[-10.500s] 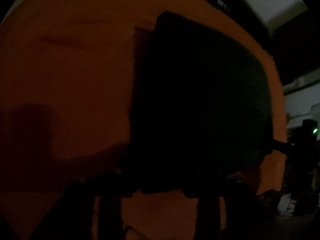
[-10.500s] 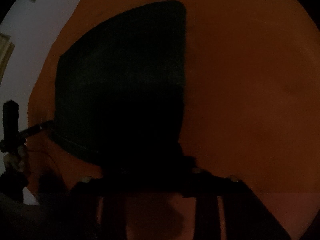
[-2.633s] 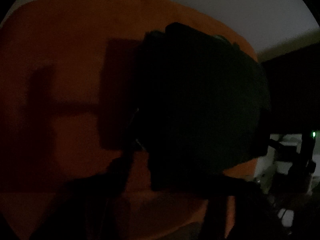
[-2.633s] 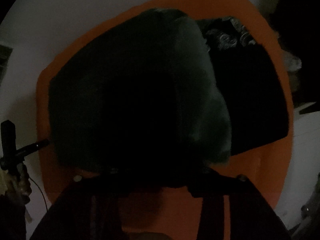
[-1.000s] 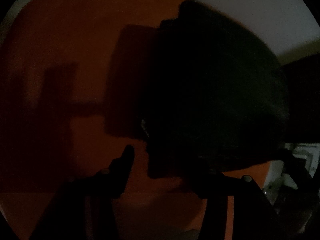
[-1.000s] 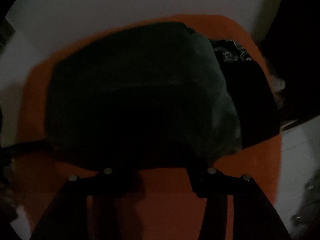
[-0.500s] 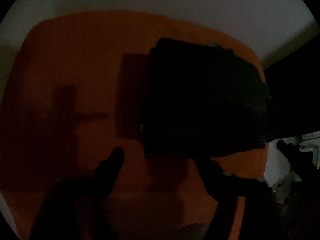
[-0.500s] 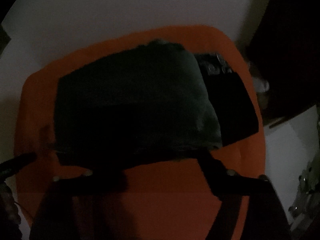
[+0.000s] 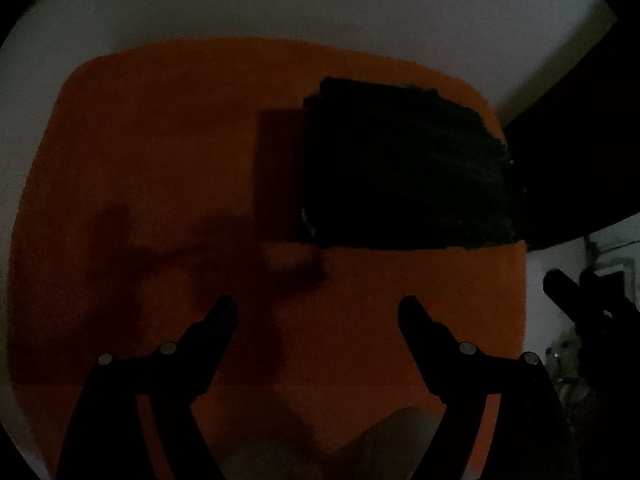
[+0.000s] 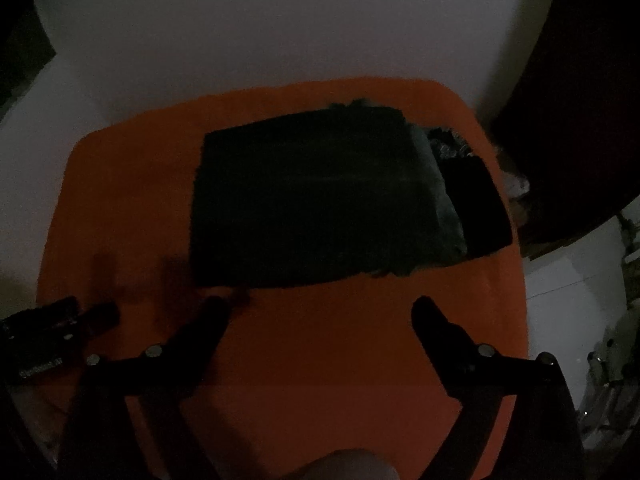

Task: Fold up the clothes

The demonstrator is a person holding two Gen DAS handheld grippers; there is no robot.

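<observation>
**dimroom_dave:** Starting closest to the cameras: both sets of fingers are spread wide with nothing between them. The left gripper (image 9: 318,308) hangs over bare orange mat (image 9: 160,160), and the right gripper (image 10: 320,308) does the same in its own view. A second ago both were down at the near edge of the dark green garment (image 10: 316,204), jaws about half as wide. They've just been opening, and now the cloth sits clear of the tips in both views.

**foldbot_fan:** So that's a let-go and pull-back?

**dimroom_dave:** That's how I read it. The garment looks smaller and farther off in both views than half a second ago. It lies as a flat, squarish folded bundle on the far right part of the mat, not touching either gripper.

**foldbot_fan:** What's poking out to its right?

**dimroom_dave:** Another dark piece of clothing (image 10: 480,208) with a pale pattern at its far end, partly tucked under the green one. Too dim to say more. Past the mat it's just pale surface (image 10: 280,32).

**foldbot_fan:** So the fold's done?

**dimroom_dave:** My guess is this item is finished and stacked, since the edges look fairly square. Next would be grabbing another item, though I can't spot an unfolded one from here.
</observation>
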